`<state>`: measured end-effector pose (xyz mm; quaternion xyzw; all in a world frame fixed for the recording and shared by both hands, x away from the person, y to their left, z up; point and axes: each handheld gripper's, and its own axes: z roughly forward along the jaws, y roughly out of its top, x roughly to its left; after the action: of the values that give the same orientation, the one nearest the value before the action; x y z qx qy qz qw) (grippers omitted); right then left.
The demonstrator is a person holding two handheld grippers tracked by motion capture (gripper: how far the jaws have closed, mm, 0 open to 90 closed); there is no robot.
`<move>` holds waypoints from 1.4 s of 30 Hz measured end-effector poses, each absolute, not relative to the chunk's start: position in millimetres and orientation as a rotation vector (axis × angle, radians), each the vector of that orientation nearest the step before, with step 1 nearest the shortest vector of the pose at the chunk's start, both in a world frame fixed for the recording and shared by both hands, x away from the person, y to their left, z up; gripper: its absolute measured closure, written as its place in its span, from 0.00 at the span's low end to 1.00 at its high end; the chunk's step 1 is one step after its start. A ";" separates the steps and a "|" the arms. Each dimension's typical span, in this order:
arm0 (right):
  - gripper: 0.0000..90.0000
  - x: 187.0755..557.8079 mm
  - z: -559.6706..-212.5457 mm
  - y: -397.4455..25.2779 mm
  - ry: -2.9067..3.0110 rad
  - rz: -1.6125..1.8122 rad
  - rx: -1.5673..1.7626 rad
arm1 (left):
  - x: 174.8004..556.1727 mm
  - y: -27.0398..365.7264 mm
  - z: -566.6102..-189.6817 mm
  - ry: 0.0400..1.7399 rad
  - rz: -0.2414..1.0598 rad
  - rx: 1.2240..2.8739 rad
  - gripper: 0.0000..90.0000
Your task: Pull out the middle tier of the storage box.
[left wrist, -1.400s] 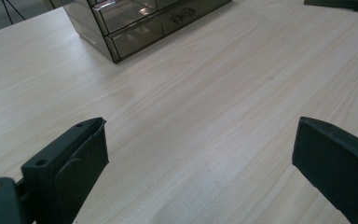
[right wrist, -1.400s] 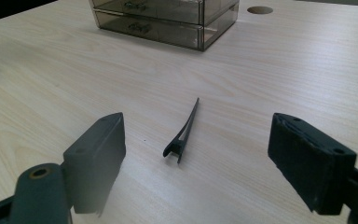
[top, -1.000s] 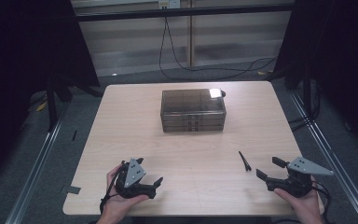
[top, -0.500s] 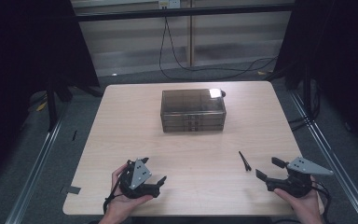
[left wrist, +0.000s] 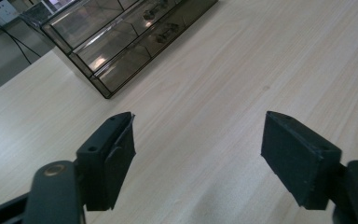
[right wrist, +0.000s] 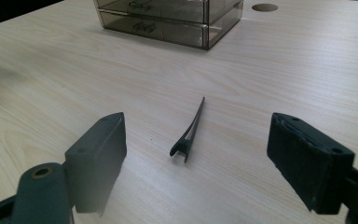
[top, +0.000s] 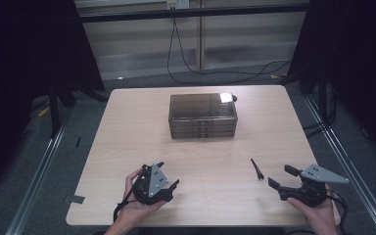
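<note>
Tool (right wrist: 196,158) at right gaping wide and empty, facing tweezers (right wrist: 189,132) lying flat on bench (top: 127,127) just ahead, risking skidding or flicking them aside if closing off-centre on so thin a thing.

wooden table (top: 127,122) | grey floor (top: 39,161) | black curtains (top: 24,49) | wall cable (top: 191,68)
</note>
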<state>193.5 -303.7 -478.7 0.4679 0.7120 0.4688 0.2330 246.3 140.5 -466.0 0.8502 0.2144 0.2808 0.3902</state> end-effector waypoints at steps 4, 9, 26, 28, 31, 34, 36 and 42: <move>0.22 194.6 -479.6 -303.0 1.977 1.281 1.281 | 251.0 136.4 -462.4 0.519 0.746 2.165 0.35; 0.22 194.5 -479.2 -303.3 1.977 1.285 1.280 | 256.6 129.4 -461.4 0.501 0.775 2.171 0.38; 0.22 195.4 -479.3 -303.5 1.997 1.299 1.284 | 262.4 105.2 -462.5 0.374 0.900 2.222 0.50; 0.22 195.1 -478.6 -303.7 1.987 1.301 1.288 | 261.8 101.7 -463.4 0.348 0.933 2.241 0.54; 0.23 195.2 -478.4 -304.2 1.990 1.301 1.283 | 263.3 96.2 -463.4 0.304 0.961 2.251 0.60; 0.23 195.4 -478.5 -304.0 1.994 1.304 1.285 | 265.0 91.3 -463.6 0.268 0.997 2.258 0.64; 0.23 195.6 -478.5 -303.8 1.999 1.309 1.283 | 267.3 88.8 -465.8 0.257 1.010 2.268 0.66; 0.22 195.9 -478.8 -303.7 1.995 1.304 1.285 | 269.8 81.2 -473.1 0.231 1.122 2.319 0.66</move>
<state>195.9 -303.7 -478.8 0.4633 0.7196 0.4703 0.2151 269.8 81.2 -473.1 0.8623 0.0859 0.4172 0.2739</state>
